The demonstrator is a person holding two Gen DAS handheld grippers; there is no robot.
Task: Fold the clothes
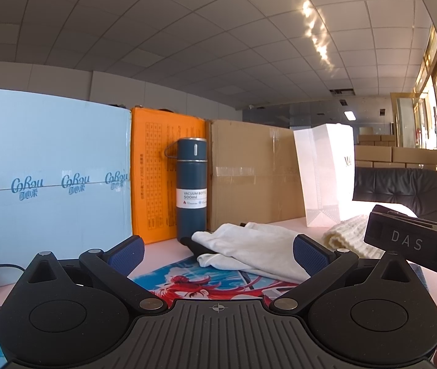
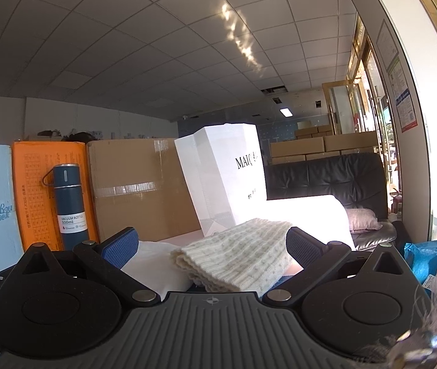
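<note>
My left hand-held gripper (image 1: 217, 253) has its jaws spread wide, gripping nothing; my right hand-held gripper (image 2: 212, 247) likewise spread and empty; both hover low over the desk (image 1: 163, 256). White garment (image 1: 249, 252) lies crumpled just ahead of the left, over a dark item I cannot identify; cream knit (image 2: 237, 255) sits beside it, seemingly doubled over. I judge folding barely begun; 2 pieces remain. Garment fronts hidden behind the gripper bodies; sun glare washes out the desk's far right.
</note>
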